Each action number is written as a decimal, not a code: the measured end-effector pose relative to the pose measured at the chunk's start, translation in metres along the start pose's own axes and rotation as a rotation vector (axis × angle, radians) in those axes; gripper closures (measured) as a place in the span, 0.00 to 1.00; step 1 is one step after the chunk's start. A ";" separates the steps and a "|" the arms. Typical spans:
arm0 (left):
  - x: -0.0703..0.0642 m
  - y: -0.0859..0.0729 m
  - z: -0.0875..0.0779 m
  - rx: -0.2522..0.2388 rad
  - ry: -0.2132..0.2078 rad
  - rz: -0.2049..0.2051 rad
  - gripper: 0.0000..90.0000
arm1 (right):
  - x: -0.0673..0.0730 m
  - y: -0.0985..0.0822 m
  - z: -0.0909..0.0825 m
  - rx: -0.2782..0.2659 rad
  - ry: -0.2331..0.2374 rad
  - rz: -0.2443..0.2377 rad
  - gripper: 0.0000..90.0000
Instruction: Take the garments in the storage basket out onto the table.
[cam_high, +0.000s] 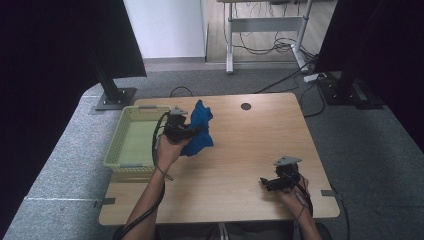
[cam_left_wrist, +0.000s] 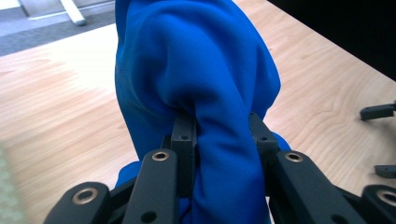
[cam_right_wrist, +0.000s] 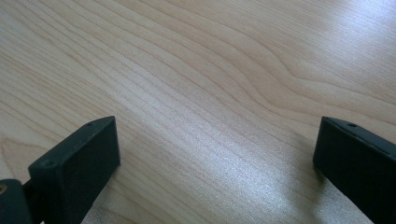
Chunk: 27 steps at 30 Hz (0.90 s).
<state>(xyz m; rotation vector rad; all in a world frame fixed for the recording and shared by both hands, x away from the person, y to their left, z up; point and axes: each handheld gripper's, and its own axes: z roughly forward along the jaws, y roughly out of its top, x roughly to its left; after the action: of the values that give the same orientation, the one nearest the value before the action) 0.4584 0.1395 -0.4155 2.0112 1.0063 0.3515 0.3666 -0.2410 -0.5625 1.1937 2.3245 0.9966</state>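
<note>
Left gripper (cam_high: 192, 131) jaws clamp blue cloth (cam_high: 201, 127) beside basket (cam_high: 131, 142), far left. Right gripper (cam_high: 266, 182) jaws wide, over near-right worktop (cam_high: 250, 145).

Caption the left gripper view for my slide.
Left gripper clamps a bunched blue cloth above the wooden table.

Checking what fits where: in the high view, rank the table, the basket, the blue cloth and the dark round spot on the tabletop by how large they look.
1. table
2. basket
3. blue cloth, bunched in the left gripper and lifted nearer the camera, so its true size is unsure
4. dark round spot
</note>
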 end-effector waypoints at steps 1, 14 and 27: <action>-0.003 0.000 0.004 0.004 -0.007 0.005 0.78 | 0.000 0.000 0.000 0.000 0.000 0.000 0.00; -0.039 -0.004 0.063 0.064 -0.076 0.062 0.78 | 0.000 0.000 0.000 0.000 0.002 -0.001 0.00; -0.051 -0.027 0.121 0.145 -0.071 0.149 0.77 | 0.000 0.000 0.000 0.000 0.006 -0.003 0.00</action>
<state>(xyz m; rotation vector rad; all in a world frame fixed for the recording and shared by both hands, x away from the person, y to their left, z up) 0.4790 0.0415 -0.5045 2.2208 0.8618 0.2907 0.3665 -0.2407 -0.5625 1.1885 2.3297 1.0006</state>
